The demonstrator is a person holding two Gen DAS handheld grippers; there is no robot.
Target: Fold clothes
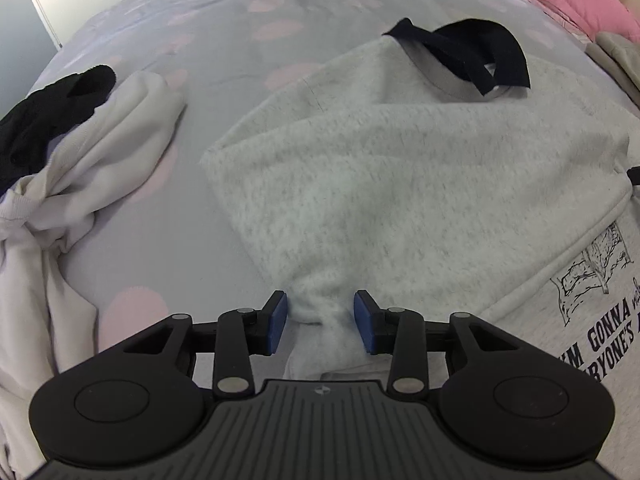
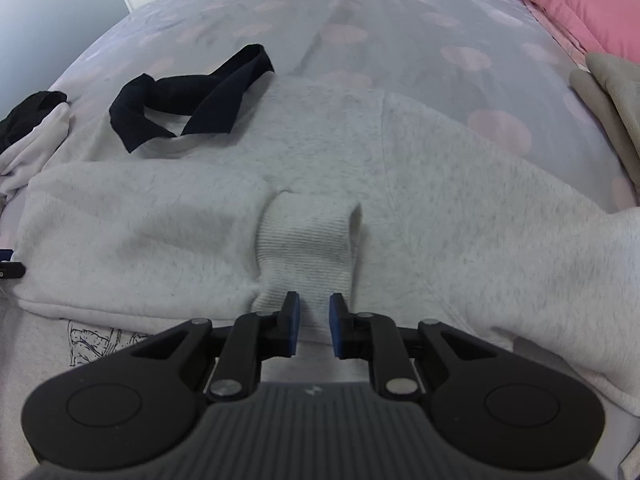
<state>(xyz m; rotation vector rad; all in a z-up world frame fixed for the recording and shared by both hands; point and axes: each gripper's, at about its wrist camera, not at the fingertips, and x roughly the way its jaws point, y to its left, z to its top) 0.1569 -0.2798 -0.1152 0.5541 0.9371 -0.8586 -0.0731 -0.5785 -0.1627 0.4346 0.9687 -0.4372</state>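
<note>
A light grey sweatshirt [image 1: 400, 168] with a black-trimmed collar [image 1: 480, 48] and dark printed text [image 1: 600, 332] lies on the bed. Its left side is folded over the body. My left gripper [image 1: 320, 320] is open, with a bunched fold of the sweatshirt between its blue pads. In the right wrist view the sweatshirt [image 2: 400, 152] has one sleeve folded across the body, ending in a ribbed cuff [image 2: 308, 248]. My right gripper [image 2: 314, 326] is open with narrow spacing, its tips at the cuff's near edge.
The bed sheet [image 1: 240, 40] is lilac with pink dots. A white garment [image 1: 80, 168] with a black item [image 1: 44, 116] on it lies at the left. A pink pillow [image 2: 580, 4] and a beige cloth [image 2: 612, 92] lie at the right.
</note>
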